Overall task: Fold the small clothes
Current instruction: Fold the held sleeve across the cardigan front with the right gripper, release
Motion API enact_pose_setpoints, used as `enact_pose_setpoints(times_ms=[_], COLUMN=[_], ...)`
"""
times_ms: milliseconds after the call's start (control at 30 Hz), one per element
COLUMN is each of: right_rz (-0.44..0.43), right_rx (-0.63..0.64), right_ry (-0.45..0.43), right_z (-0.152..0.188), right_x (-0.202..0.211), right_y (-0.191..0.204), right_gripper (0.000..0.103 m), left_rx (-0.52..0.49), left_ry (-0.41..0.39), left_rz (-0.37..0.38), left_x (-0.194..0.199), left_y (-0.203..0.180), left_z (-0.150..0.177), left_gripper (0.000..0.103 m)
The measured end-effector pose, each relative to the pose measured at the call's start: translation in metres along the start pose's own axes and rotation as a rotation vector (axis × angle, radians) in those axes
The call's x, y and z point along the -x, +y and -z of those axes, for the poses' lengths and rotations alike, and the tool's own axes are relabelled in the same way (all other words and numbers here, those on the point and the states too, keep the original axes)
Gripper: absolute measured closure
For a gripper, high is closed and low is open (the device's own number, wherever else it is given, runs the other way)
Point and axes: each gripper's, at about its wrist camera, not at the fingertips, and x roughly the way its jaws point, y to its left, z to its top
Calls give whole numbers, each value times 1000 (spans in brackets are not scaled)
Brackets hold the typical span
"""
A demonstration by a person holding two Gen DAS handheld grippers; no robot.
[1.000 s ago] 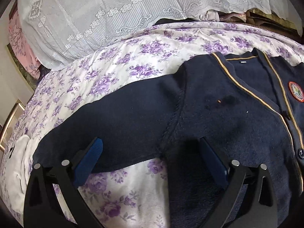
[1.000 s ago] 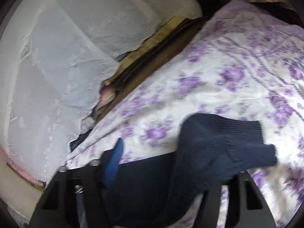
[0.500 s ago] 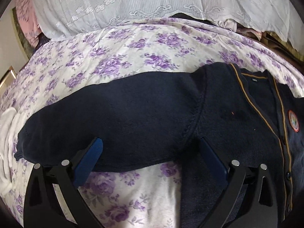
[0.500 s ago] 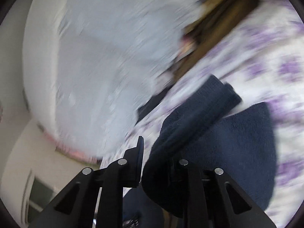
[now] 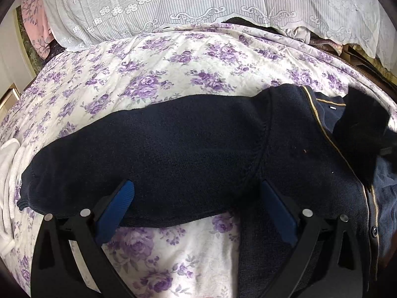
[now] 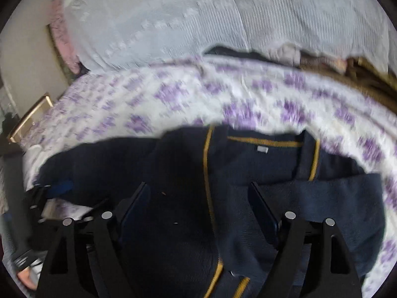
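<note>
On the purple-flowered white bedsheet (image 5: 188, 57), the navy knitted cardigan with gold trim (image 6: 183, 173) is spread front-up, and its right sleeve (image 6: 342, 198), gripped and lifted half a second ago, is now laid across the chest. The right gripper (image 6: 201, 211) has been opened wide and nothing is held. The left gripper (image 5: 196, 206) is also wide open and empty, straddling the outstretched left sleeve (image 5: 148, 154), which is judged next to be folded.
</note>
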Motion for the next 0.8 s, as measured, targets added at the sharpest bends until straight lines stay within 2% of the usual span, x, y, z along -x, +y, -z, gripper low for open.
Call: enact_pose_setpoints(times_ms=[33, 167, 267, 333, 367, 500, 567, 633, 800], right_rz=[-14, -71, -3, 52, 52, -69, -148, -241, -356], right_rx=[-1, -61, -114, -201, -238, -507, -599, -714, -809], right_ry=[-23, -85, -109, -87, -79, 16, 26, -19, -122], right_z=[-3, -8, 1, 13, 18, 55, 65, 70, 54], right_x=[11, 49, 60, 59, 58, 39, 33, 41, 56], right_y=[-1, -26, -53, -84, -94, -163, -184, -201, -224], right_gripper=[10, 9, 9, 9, 9, 9, 9, 9, 7], left_rx=[-1, -2, -3, 0, 4, 35, 30, -12, -109], left_ry=[-1, -1, -6, -13, -19, -78, -82, -59, -27], left_rz=[-1, -2, 7, 23, 37, 136, 195, 241, 211], left_x=[0, 0, 2, 7, 12, 43, 53, 55, 37], left_y=[0, 0, -1, -1, -1, -2, -15, -37, -94], left_z=[0, 0, 0, 1, 0, -6, -12, -17, -29], left_gripper=[5, 5, 4, 5, 5, 5, 5, 5, 5])
